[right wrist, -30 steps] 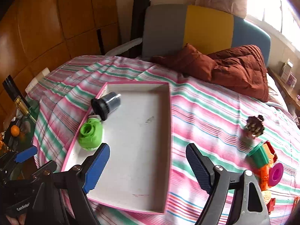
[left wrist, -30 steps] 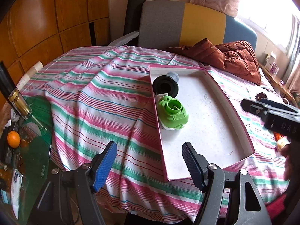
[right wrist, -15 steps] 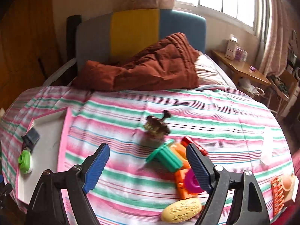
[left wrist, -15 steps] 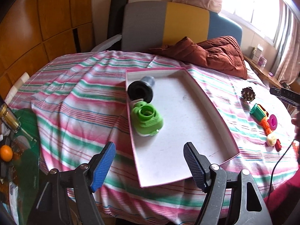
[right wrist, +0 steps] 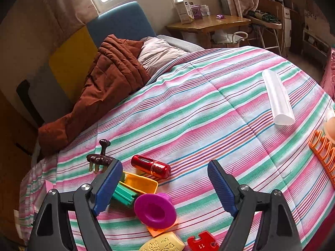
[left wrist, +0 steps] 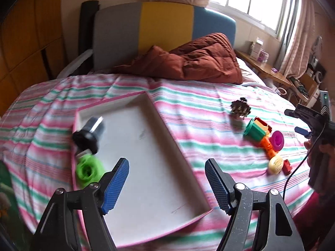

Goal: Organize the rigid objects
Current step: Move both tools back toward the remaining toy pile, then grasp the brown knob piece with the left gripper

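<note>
We see the toys heaped on the striped bed near its right edge: a magenta cup [right wrist: 155, 210], a green tub [left wrist: 254, 131], a yellow scoop [right wrist: 140, 183], a red capsule [right wrist: 151, 167], a brown massager [right wrist: 100, 159], a yellow soap-shaped block [right wrist: 162, 243] and a red puzzle piece [right wrist: 202, 244]. The right tool [right wrist: 165, 188] hangs low over this heap, tilted down toward it, its blue fingers [right wrist: 107, 185] spread wide and holding nothing; the left finger overlaps the green tub and scoop in view, but we cannot tell whether it touches them. In the left wrist view that tool shows at the far right edge, gripped in a hand [left wrist: 321, 146].

Toward the left side of the bed lies a white tray [left wrist: 167, 133] with a pink rim. A black cap [left wrist: 88, 137] and a green piece [left wrist: 88, 168] lie along its left wall. The left tool [left wrist: 167, 183] hovers above the tray's near end, pointing across it, fingers wide apart and empty.

Farther off, a white tube [right wrist: 277, 97] and an orange rack [right wrist: 323, 152] lie at the bed's right edge, and a brown quilt [left wrist: 188, 61] is bunched at the headboard.
</note>
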Demonstrator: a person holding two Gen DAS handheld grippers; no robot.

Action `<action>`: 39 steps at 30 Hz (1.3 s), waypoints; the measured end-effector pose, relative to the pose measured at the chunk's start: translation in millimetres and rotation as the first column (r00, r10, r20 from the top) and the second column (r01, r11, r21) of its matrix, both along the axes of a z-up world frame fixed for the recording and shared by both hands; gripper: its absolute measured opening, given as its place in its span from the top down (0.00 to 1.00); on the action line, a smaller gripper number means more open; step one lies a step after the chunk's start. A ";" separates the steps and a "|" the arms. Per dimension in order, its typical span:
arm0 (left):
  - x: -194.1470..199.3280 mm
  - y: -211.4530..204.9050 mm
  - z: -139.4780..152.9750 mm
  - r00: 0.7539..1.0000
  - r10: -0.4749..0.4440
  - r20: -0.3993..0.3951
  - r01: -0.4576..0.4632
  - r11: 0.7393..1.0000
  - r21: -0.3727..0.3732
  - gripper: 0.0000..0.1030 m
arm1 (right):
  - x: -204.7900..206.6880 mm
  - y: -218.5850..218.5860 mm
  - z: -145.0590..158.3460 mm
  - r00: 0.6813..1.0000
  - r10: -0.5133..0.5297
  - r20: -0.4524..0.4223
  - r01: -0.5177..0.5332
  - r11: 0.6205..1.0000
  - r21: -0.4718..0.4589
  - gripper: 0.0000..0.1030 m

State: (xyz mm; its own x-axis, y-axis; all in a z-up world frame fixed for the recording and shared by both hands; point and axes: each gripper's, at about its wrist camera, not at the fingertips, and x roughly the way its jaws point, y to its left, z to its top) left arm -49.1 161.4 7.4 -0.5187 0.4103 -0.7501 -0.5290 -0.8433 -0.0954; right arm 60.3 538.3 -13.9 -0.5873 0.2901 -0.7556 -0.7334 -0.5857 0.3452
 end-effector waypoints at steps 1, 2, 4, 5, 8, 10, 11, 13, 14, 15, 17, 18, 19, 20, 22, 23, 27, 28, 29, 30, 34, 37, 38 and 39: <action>-2.8 11.7 1.7 1.000 -0.019 0.001 0.019 1.000 0.003 0.19 | -0.3 -0.4 0.7 1.000 0.005 -0.009 -0.005 1.000 -0.009 0.18; -5.9 21.7 3.0 0.999 -0.034 0.002 0.034 0.999 0.008 0.18 | -0.3 -1.3 1.5 1.000 0.010 -0.008 -0.010 1.000 -0.009 0.18; -11.8 44.5 5.7 0.997 -0.073 -0.001 0.073 0.997 0.006 0.17 | -2.1 -4.0 2.4 1.000 0.022 -0.004 -0.022 1.000 -0.007 0.18; -14.9 57.4 7.1 0.996 -0.094 -0.007 0.094 0.996 0.001 0.17 | -2.8 -4.1 2.3 1.000 0.026 -0.003 -0.026 1.000 -0.010 0.18; -24.1 93.3 8.8 0.988 -0.154 -0.025 0.154 0.988 -0.018 0.11 | -1.7 -2.8 0.9 1.000 0.024 -0.007 -0.024 0.999 -0.032 0.18; -30.6 118.2 8.7 0.981 -0.193 -0.031 0.192 0.981 -0.033 0.10 | 0.3 -0.3 -0.4 1.000 0.021 -0.017 -0.022 0.998 -0.056 0.18; -33.3 130.3 9.0 0.976 -0.216 -0.036 0.214 0.976 -0.038 0.10 | 1.1 0.8 -1.2 1.000 0.020 -0.021 -0.022 0.997 -0.069 0.18; -39.1 152.9 7.2 0.966 -0.257 -0.039 0.255 0.966 -0.053 0.08 | 2.0 3.5 -2.6 0.999 0.022 -0.034 -0.025 0.995 -0.095 0.18; -41.7 163.8 5.5 0.961 -0.275 -0.038 0.273 0.960 -0.057 0.08 | 2.6 4.1 -3.0 0.999 0.022 -0.041 -0.026 0.994 -0.105 0.18; -44.7 174.8 3.4 0.954 -0.297 -0.031 0.295 0.954 -0.055 0.08 | 2.9 4.4 -3.1 0.999 0.023 -0.044 -0.028 0.993 -0.111 0.18; -50.8 196.6 -1.6 0.945 -0.326 -0.017 0.325 0.944 -0.058 0.08 | 2.6 4.6 -3.3 0.998 0.030 -0.052 -0.037 0.992 -0.121 0.18; -54.5 207.2 -4.1 0.942 -0.335 -0.013 0.333 0.941 -0.062 0.08 | 2.3 4.7 -3.1 0.998 0.034 -0.057 -0.041 0.991 -0.126 0.18; -58.5 217.6 -6.9 0.938 -0.348 -0.008 0.346 0.936 -0.065 0.08 | 2.0 4.7 -3.2 0.997 0.037 -0.061 -0.045 0.990 -0.132 0.18; -62.0 226.3 -9.6 0.935 -0.355 -0.001 0.354 0.933 -0.071 0.08 | 1.6 4.6 -3.5 0.997 0.041 -0.063 -0.049 0.989 -0.138 0.18; -71.3 244.0 -14.9 0.930 -0.367 0.015 0.367 0.927 -0.074 0.08 | 0.9 4.7 -3.9 0.996 0.050 -0.073 -0.061 0.986 -0.153 0.18; -75.6 251.1 -16.8 0.928 -0.371 0.019 0.372 0.925 -0.079 0.08 | 0.6 4.3 -4.4 0.995 0.054 -0.078 -0.066 0.985 -0.160 0.18; -92.7 282.0 -22.7 0.917 -0.397 0.030 0.398 0.911 -0.109 0.08 | -2.6 2.4 -5.7 0.993 0.078 -0.087 -0.093 0.979 -0.181 0.18; -95.5 289.6 -25.2 0.912 -0.410 0.030 0.410 0.904 -0.124 0.08 | -3.4 1.7 -5.8 0.992 0.084 -0.091 -0.100 0.978 -0.184 0.18; -97.2 297.0 -28.9 0.904 -0.427 0.031 0.426 0.893 -0.146 0.08 | -3.9 1.1 -5.7 0.991 0.090 -0.095 -0.106 0.977 -0.186 0.18; -99.3 304.7 -34.5 0.895 -0.445 0.040 0.445 0.880 -0.168 0.08 | -4.1 0.6 -5.7 0.991 0.093 -0.096 -0.110 0.976 -0.187 0.18; -103.5 328.0 -56.9 0.869 -0.489 0.079 0.492 0.835 -0.245 0.14 | -3.8 2.1 -7.2 0.989 0.096 -0.109 -0.117 0.971 -0.208 0.18; -106.0 333.6 -73.9 0.851 -0.505 0.144 0.525 0.812 -0.255 0.74 | -2.7 3.8 -7.6 0.990 0.088 -0.112 -0.110 0.971 -0.212 0.18; -107.5 331.1 -77.9 0.846 -0.500 0.186 0.532 0.818 -0.220 0.81 | -2.4 4.4 -8.0 0.990 0.086 -0.110 -0.108 0.971 -0.212 0.18; -105.9 326.7 -78.0 0.854 -0.490 0.175 0.519 0.828 -0.213 0.82 | -2.0 4.9 -8.3 0.990 0.085 -0.111 -0.107 0.971 -0.215 0.18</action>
